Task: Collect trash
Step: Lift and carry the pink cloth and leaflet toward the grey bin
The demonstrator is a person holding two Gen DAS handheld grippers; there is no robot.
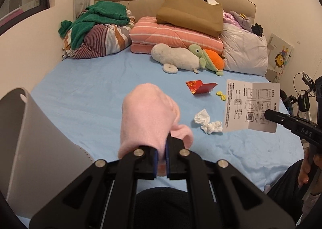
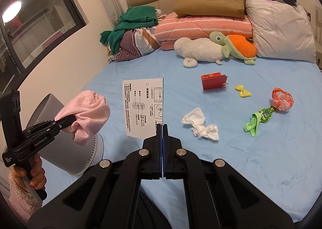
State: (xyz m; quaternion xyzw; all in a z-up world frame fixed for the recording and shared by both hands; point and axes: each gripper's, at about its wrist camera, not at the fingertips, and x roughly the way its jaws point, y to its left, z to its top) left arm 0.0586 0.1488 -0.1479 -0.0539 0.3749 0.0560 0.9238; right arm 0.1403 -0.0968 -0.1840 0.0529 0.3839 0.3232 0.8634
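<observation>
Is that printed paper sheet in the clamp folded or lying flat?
Folded. The instruction sheet shows a crease down its middle, its two halves angled apart, and it hangs in the air, pinched in the right gripper.

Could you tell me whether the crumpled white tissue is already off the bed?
No, the crumpled white tissue lies on the blue bedsheet, beyond the right gripper.

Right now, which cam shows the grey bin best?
Right wrist: the grey bin appears as a tilted cylinder at the bed's edge, its base ring visible, partly behind the left gripper and pink cloth. Left wrist shows only its wall, cropped.
</observation>
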